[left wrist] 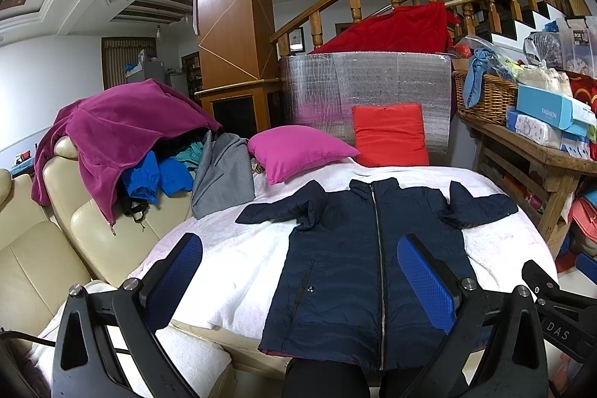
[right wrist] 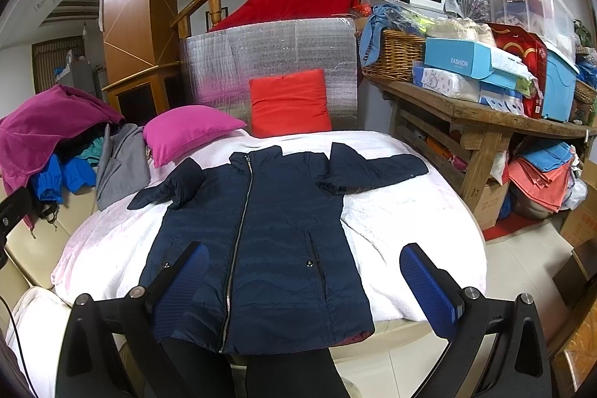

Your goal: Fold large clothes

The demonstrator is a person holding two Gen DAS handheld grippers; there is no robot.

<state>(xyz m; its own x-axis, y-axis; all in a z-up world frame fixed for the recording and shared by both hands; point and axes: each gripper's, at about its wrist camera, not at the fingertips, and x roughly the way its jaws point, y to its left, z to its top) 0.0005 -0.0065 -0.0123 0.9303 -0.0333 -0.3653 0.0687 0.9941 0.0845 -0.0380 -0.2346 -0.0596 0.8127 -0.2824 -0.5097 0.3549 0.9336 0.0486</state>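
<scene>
A navy zip-up padded jacket (left wrist: 358,260) (right wrist: 261,245) lies flat and face up on a white blanket (left wrist: 231,267) (right wrist: 406,222), zipped shut, both sleeves spread sideways near the collar. Its hem hangs at the near edge. My left gripper (left wrist: 300,271) hovers open above the jacket's lower left side, blue pads wide apart, holding nothing. Over the lower right side and the blanket, my right gripper (right wrist: 304,280) is open too and empty. A person's dark-clad legs (right wrist: 283,375) show just below the hem.
A magenta pillow (left wrist: 298,150) and a red pillow (left wrist: 390,133) sit at the far end against a silver foil panel (right wrist: 268,51). A heap of clothes (left wrist: 123,133) covers the cream sofa (left wrist: 41,256) on the left. A cluttered wooden table (right wrist: 481,122) stands right.
</scene>
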